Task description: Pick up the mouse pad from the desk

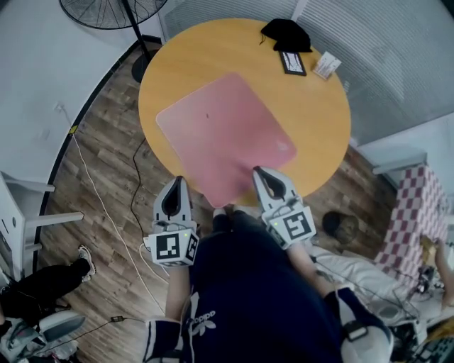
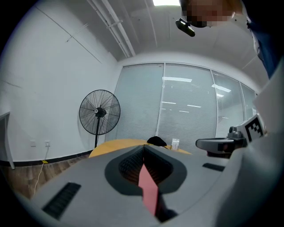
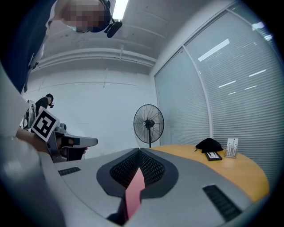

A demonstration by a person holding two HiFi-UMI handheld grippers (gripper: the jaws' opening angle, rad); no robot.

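A: Tools, state?
B: Both closed right down. The left tool (image 1: 177, 183) has a thin pink strip pinched between its jaws in the left gripper view. The right tool (image 1: 261, 172) shows the same in its own view. The pink is the mouse pad (image 1: 225, 138).

A: Where's the pad?
B: Straight ahead of both tools, spread on the round tabletop (image 1: 191, 57). Each tool bites the pad edge nearest it, the left tool on the left of that near end and the right tool on the right. The near corner sits between the two tools, about at the tabletop rim. Can't tell if that end is off the surface yet. The rest looks flat.

A: Step in hand?
B: I'd say the lift. Grip done, pad not up.

A: How to do it well?
B: My read: raise both tools together at the same pace, so the pad peels up evenly and doesn't twist. It looks thin and floppy, so the far end will likely sag and drag. Go up and slightly back, away from the tabletop, so it clears the rim. Hold the jaws tight. The bite is only at the edge, so a slip is the main risk.

A: Anything in the way?
B: A black pouch (image 1: 286, 33), a small dark slab (image 1: 292, 62) and a white card (image 1: 326, 65) sit beyond the pad's far end, well apart from both tools. The pull goes away from them, so I expect no clash. The fan (image 1: 106, 10) is far ahead-left on the floor, not a factor.
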